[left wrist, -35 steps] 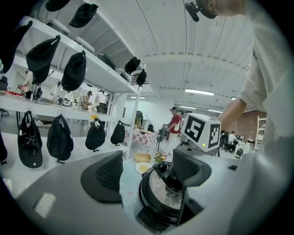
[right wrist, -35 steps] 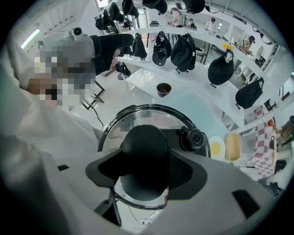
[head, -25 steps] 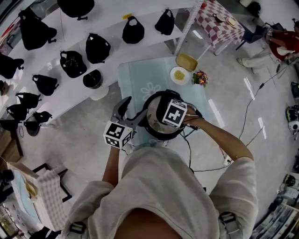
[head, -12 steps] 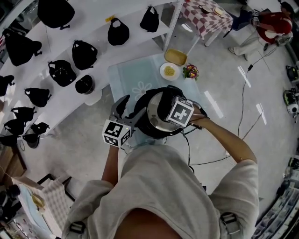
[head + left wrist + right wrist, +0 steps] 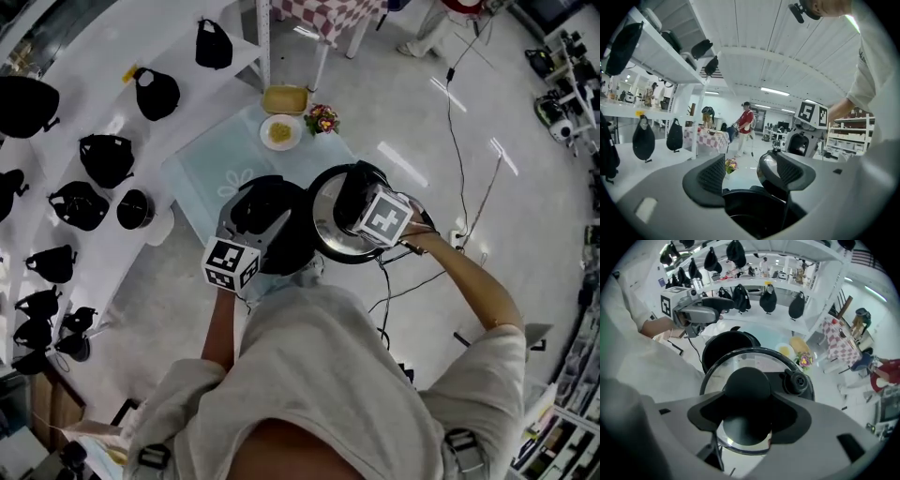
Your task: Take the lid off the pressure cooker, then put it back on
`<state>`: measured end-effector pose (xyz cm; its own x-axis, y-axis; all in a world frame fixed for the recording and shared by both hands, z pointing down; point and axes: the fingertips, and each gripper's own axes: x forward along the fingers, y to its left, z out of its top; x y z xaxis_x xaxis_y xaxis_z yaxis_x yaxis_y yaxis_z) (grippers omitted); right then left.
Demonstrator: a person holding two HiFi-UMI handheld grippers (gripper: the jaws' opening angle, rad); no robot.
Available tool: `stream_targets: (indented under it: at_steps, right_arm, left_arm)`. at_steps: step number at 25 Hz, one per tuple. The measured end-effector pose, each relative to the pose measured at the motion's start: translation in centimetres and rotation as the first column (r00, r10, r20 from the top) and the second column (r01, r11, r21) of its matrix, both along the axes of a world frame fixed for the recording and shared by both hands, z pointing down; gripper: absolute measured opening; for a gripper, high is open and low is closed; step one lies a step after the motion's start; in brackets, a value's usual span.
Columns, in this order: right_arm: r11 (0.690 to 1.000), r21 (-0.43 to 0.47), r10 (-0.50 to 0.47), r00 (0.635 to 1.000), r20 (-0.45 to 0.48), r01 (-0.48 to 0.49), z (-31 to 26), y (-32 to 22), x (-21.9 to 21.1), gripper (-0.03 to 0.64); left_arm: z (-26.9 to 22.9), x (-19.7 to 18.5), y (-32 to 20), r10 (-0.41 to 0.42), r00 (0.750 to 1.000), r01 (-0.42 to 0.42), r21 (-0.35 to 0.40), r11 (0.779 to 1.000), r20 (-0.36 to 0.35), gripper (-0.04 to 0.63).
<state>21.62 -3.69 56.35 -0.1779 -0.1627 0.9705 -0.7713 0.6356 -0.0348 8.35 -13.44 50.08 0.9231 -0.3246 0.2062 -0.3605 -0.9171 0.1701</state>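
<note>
Holding the lid (image 5: 330, 217) off the pressure cooker pot (image 5: 270, 230) and just to its right in the head view, rim next to rim; cannot tell whether the 2 rims touch. Clamped on the lid's black knob (image 5: 746, 383) from 2 sides by the fingers (image 5: 790, 423) of the right gripper (image 5: 750, 414), aimed steeply down from above. Carrying 1 round vent valve (image 5: 795, 382) beside the knob, nearer the lid rim.

Edges and clearance: positioned by the right-hand edge of the cloth-covered surface (image 5: 197, 178), with bare floor (image 5: 422, 103) open beyond on that side. Bounded on the opposite side by a white shelf (image 5: 94, 108) running close along the surface and carrying black bags (image 5: 106, 157). Left clear across the middle of the surface, between pot and far end.

Containers: pot standing uncovered at the near end of the surface, interior dark, contents not discernible. Set at the far end: 1 white plate (image 5: 279, 132) with yellow food, 1 yellow dish (image 5: 284, 98) just beyond it, contents not discernible, and 1 small bunch of flowers (image 5: 322, 119) just beside the plate.

Placed at the pot's near rim: the left gripper (image 5: 750, 174), pointing roughly level, fingers (image 5: 712, 178) apart with nothing pressed between them, pot mouth directly below the gap.
</note>
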Motion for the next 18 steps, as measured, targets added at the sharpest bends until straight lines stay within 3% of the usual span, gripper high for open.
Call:
stream_targets:
  at_steps: [5,9,18]
  right_arm:
    - [0.990,-0.028,0.137,0.990,-0.044,-0.138,0.8,4.8,6.1,0.270]
    - [0.981,-0.058,0.183,0.982,-0.053,-0.186,2.2,7.0,8.4,0.270]
    - [0.980,-0.081,0.179,0.983,-0.026,-0.181,8.3,5.3,10.2,0.270]
  left_arm:
    - [0.3,4.3,1.9,0.086,0.996,-0.086,-0.009,0.996,0.006,0.331]
    - [0.4,5.9,2.9,0.116,0.993,-0.115,-0.016,0.993,0.015,0.330]
    - [0.0,5.3,2.5,0.047,0.997,-0.046,-0.004,0.999,0.059,0.330]
